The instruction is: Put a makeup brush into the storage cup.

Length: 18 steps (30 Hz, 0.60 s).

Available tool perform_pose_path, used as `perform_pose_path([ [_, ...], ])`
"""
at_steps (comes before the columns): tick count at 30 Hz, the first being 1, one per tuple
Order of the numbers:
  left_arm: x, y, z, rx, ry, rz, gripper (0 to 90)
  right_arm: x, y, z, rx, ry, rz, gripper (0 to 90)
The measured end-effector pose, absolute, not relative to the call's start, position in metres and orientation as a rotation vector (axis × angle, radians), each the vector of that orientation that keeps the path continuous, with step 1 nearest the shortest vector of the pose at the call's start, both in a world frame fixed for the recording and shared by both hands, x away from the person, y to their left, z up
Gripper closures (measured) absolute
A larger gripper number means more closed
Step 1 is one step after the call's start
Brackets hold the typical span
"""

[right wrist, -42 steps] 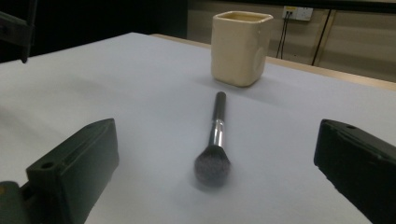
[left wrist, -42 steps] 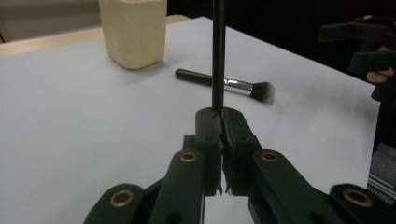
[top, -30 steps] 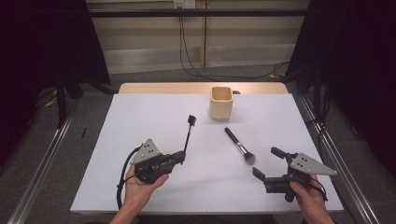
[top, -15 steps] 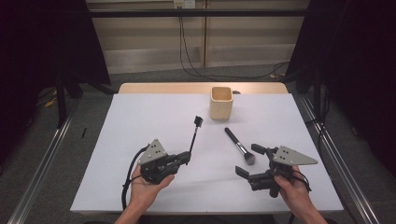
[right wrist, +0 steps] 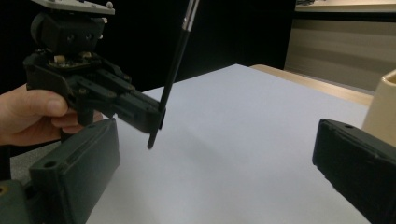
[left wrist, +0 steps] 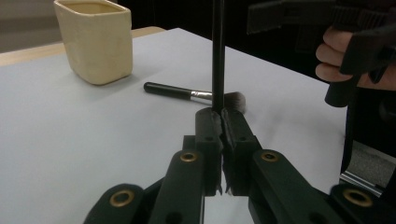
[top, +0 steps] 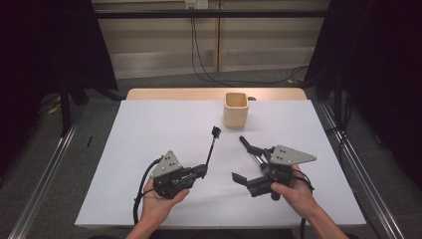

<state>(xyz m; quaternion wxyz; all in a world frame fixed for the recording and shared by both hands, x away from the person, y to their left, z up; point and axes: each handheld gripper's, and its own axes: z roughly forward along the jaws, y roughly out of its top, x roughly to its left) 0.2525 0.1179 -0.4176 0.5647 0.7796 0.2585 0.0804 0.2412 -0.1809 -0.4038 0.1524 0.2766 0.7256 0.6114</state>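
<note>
1. Black thin brush: clamped near its handle end in the left gripper, jaws clenched on the stem. It rises from the jaws with its small flat head up and toward the far edge of the desk, well clear of the white top. Held by the low end, probably so the head can be steered into a container.

2. Powder brush: lies flat on the desk, right of the middle, black handle toward the cup, bristles toward the near edge. Untouched; it rests just beyond the right gripper, which partly covers it in the high view.

3. Cup: cream, square-mouthed, upright near the middle of the far edge. Looks empty from above; likely the holder both brushes are meant for.

4. Right gripper: jaws released and wide apart, nothing between them, pointing toward the left gripper and the middle of the desk. Judged to be lining up on the powder brush or on a handover.

5. Left hand: near the front edge, left of centre.
</note>
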Motion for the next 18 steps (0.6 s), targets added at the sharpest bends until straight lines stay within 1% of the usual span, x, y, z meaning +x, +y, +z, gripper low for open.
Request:
perform_pose_path([
  [3,0.252,0.116,-0.419,1.841,0.602,0.189,86.2,0.245,-0.172,-0.399,0.772,2.093,1.771,1.7],
  [4,0.252,0.115,-0.419,1.847,0.598,0.193,86.3,0.247,-0.170,-0.398,0.771,2.099,1.774,4.7],
  [5,0.251,0.115,-0.420,1.847,0.596,0.187,86.3,0.248,-0.167,-0.396,0.767,2.108,1.783,5.3],
  [7,0.251,0.113,-0.422,1.854,0.597,0.185,86.3,0.250,-0.162,-0.395,0.762,2.119,1.794,3.9],
  [11,0.250,0.110,-0.424,1.860,0.590,0.177,86.2,0.255,-0.155,-0.396,0.781,2.134,1.795,5.0],
  [13,0.250,0.109,-0.423,1.861,0.587,0.171,86.3,0.258,-0.153,-0.398,0.777,2.155,1.804,11.8],
  [15,0.250,0.108,-0.423,1.865,0.583,0.173,86.3,0.260,-0.150,-0.398,0.782,2.159,1.802,12.8],
  [18,0.250,0.107,-0.423,1.873,0.577,0.187,86.2,0.262,-0.146,-0.399,0.772,2.162,1.788,17.3],
])
